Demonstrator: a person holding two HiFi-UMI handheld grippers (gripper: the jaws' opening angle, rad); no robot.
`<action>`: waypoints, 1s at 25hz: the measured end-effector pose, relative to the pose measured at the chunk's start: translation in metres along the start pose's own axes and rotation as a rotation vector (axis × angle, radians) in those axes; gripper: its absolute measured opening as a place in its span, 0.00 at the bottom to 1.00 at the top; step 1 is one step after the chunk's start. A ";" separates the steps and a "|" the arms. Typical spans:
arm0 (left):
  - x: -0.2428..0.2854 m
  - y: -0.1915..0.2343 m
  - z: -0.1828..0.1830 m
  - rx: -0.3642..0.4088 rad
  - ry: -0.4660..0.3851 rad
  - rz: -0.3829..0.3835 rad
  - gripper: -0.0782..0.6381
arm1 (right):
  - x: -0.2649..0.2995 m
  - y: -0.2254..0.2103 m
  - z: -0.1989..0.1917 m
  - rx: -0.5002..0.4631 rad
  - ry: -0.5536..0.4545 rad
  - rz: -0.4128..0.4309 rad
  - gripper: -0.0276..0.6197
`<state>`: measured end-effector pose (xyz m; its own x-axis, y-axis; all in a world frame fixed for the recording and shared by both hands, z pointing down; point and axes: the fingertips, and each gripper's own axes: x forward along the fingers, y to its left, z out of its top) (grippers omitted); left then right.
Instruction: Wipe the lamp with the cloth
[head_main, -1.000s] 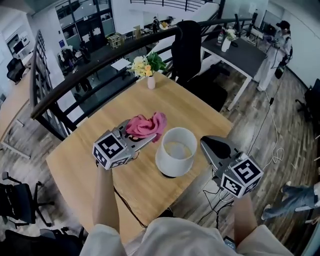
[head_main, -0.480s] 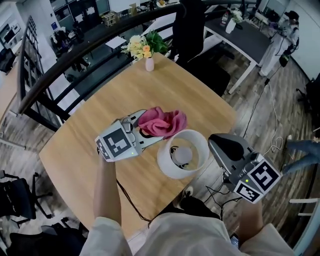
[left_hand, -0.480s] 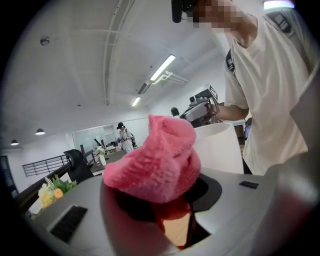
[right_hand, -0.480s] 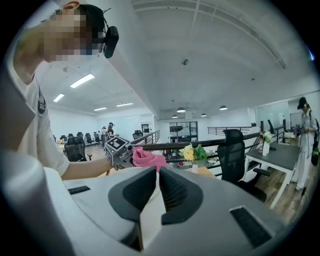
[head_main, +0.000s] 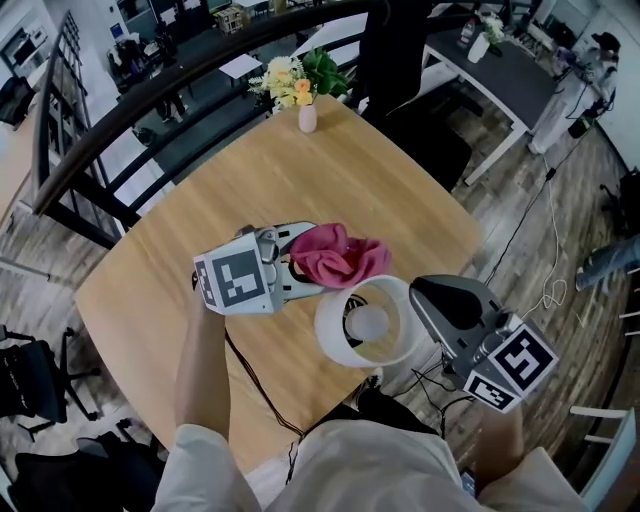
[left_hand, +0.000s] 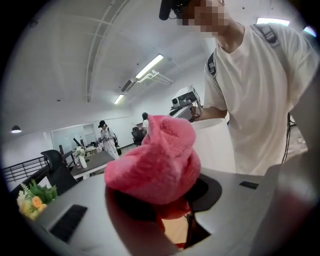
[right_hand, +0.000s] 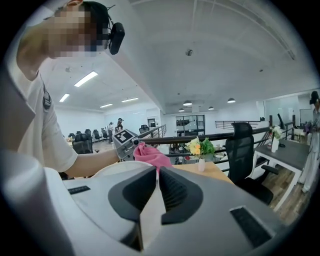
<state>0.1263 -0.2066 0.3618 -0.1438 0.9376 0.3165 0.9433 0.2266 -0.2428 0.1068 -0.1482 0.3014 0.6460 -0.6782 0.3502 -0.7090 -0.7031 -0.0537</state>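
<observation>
Our left gripper (head_main: 298, 268) is clamped on the pink cloth (head_main: 340, 255). The cloth bunches out ahead of the jaws, and in the left gripper view the wad buries the pads and fills the space beyond the tips. Just ahead of the cloth, slightly lower, is the white lamp (head_main: 335, 345), its shade tipped so that we look in at the bulb (head_main: 370, 322). The cloth hangs at the shade's near rim, but we cannot tell whether it touches yet.

Across the lamp from the left gripper, our right gripper (head_main: 425, 292) has its jaws drawn narrow onto the shade's wall. The right gripper view shows a thin white sheet pinched between the pads. The lamp's base is hidden under the shade, with the wooden table (head_main: 250, 190) below it.

We judge that the lamp is now steadied and the wiping itself is about to start. The next move calls for laying the cloth flat against the shade's outer face and sweeping it round. Meanwhile the right gripper should hold gently, since so thin a shade could dent or tip.
</observation>
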 end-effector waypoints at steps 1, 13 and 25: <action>0.000 -0.001 -0.004 0.001 0.019 0.008 0.30 | 0.001 0.000 0.000 -0.007 0.004 0.004 0.11; -0.002 -0.032 -0.089 -0.289 0.027 0.172 0.30 | 0.008 -0.007 -0.003 0.050 -0.044 0.042 0.11; -0.012 -0.076 -0.093 -0.351 0.073 0.341 0.30 | 0.009 -0.003 -0.004 0.004 -0.052 0.014 0.09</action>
<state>0.0837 -0.2596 0.4621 0.2004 0.9191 0.3393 0.9786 -0.2046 -0.0239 0.1142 -0.1515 0.3083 0.6503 -0.6979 0.3001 -0.7169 -0.6945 -0.0618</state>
